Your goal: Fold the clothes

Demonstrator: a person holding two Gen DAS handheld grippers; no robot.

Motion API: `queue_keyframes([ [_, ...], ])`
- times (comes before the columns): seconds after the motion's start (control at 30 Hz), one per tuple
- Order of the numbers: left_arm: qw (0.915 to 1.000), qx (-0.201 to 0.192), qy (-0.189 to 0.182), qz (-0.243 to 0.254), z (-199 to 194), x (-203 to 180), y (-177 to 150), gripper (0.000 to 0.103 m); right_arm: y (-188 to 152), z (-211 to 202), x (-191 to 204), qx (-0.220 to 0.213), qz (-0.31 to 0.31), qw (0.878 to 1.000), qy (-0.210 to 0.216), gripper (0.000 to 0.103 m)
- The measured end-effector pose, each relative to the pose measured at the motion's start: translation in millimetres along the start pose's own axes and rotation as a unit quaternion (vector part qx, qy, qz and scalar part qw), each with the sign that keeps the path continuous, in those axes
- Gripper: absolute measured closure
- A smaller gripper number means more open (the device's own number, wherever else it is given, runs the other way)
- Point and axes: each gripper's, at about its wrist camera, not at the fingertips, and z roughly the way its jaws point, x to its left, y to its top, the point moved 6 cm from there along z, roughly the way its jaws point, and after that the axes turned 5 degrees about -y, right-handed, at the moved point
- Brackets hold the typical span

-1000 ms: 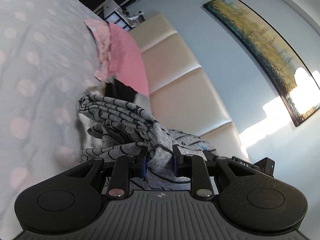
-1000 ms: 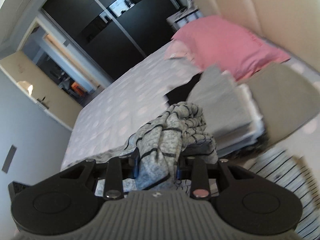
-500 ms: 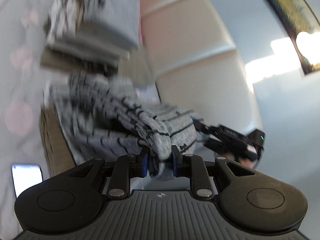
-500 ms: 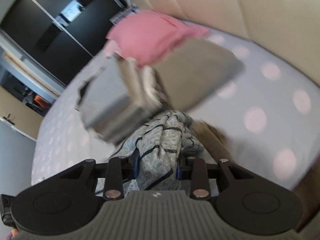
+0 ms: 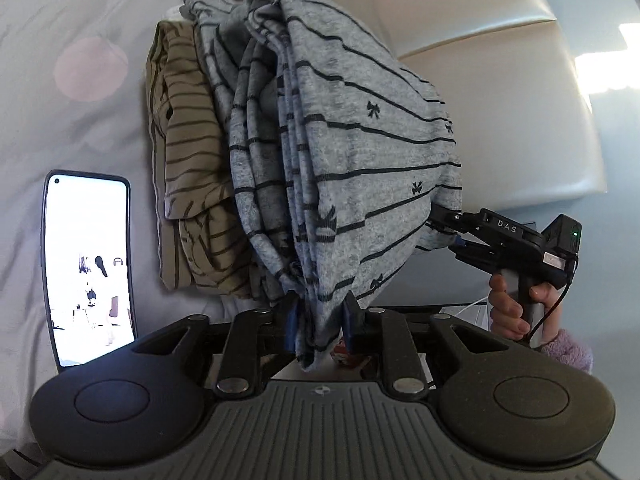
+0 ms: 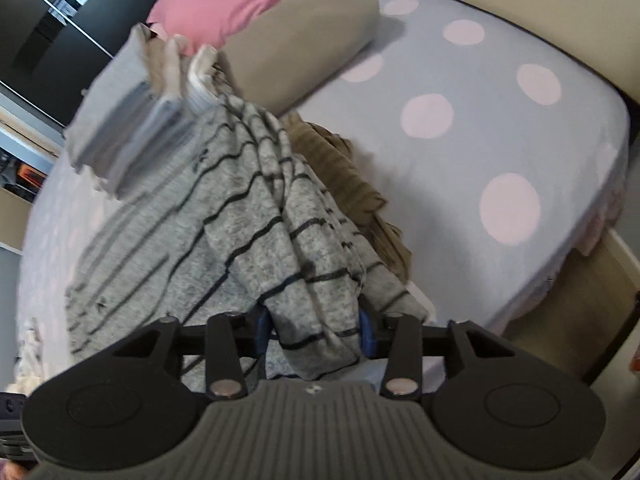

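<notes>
We hold the grey striped knit garment (image 5: 360, 152) pinched in both left gripper (image 5: 318, 322) and right gripper (image 6: 316, 328); it is soft, light, drapes loosely, so we grip hems.

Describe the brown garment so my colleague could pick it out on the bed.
On the polka-dot bedsheet, find the lit phone. Just beside it lies the folded olive-brown shirt, partly under the hanging grey striped garment. Alone here, it is brown with thin dark stripes.
</notes>
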Motion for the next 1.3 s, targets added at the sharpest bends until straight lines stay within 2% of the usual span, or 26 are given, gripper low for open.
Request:
queue_keyframes([
  [0.03, 1.0, 0.001, 0.0, 0.006, -4, -2, 3, 0.082, -1, -3, 1, -0.005, -0.009, 1.0, -0.009, 0.05],
  [0.13, 0.9988, -0.009, 0.009, 0.047, -23, -8, 11, 0.069, 1, -17, 1, -0.028, -0.026, 0.999, -0.027, 0.045],
  [0.17, 0.9981, -0.018, 0.013, 0.058, -31, -9, 15, 0.059, 4, -26, 1, -0.043, -0.028, 0.998, -0.029, 0.041],
  [0.2, 0.9974, -0.029, 0.016, 0.064, -38, -9, 19, 0.054, 8, -35, 0, -0.059, -0.03, 0.997, -0.03, 0.034],
  [0.27, 0.9961, -0.05, 0.023, 0.069, -52, -7, 31, 0.053, 18, -51, 2, -0.092, -0.031, 0.995, -0.025, 0.028],
  [0.33, 0.9955, -0.072, 0.028, 0.055, -62, -2, 50, 0.053, 30, -59, 6, -0.11, -0.032, 0.993, -0.017, 0.027],
  [0.43, 0.9949, -0.088, 0.03, 0.038, -62, 6, 74, 0.052, 48, -51, 23, -0.117, -0.052, 0.992, -0.013, 0.025],
  [0.57, 0.9943, -0.091, 0.03, 0.047, -39, 3, 92, 0.052, 71, -28, 42, -0.127, -0.082, 0.988, -0.02, 0.023],
  [0.73, 0.994, -0.09, 0.033, 0.052, -16, 0, 104, 0.052, 91, 10, 48, -0.101, -0.07, 0.992, 0.0, 0.023],
  [0.83, 0.9943, -0.086, 0.036, 0.052, -4, 4, 110, 0.052, 89, 26, 60, -0.094, -0.091, 0.991, 0.008, 0.023],
  [0.93, 0.9939, -0.083, 0.043, 0.058, 8, 9, 112, 0.055, 81, 32, 75, -0.097, -0.133, 0.986, -0.008, 0.031],
  [1.07, 0.9921, -0.092, 0.047, 0.071, 10, 10, 110, 0.079, 70, 39, 95, -0.101, -0.188, 0.976, -0.03, 0.068],
  [1.1, 0.9907, -0.098, 0.051, 0.08, 7, 8, 109, 0.083, 67, 41, 100, -0.102, -0.202, 0.973, -0.036, 0.073],
  [1.2, 0.9849, -0.122, 0.058, 0.108, -9, 4, 106, 0.087, 63, 35, 117, -0.118, -0.245, 0.961, -0.046, 0.077],
  [1.3, 0.9815, -0.154, 0.044, 0.105, -31, 4, 105, 0.088, 71, 14, 129, -0.151, -0.247, 0.957, -0.02, 0.077],
])
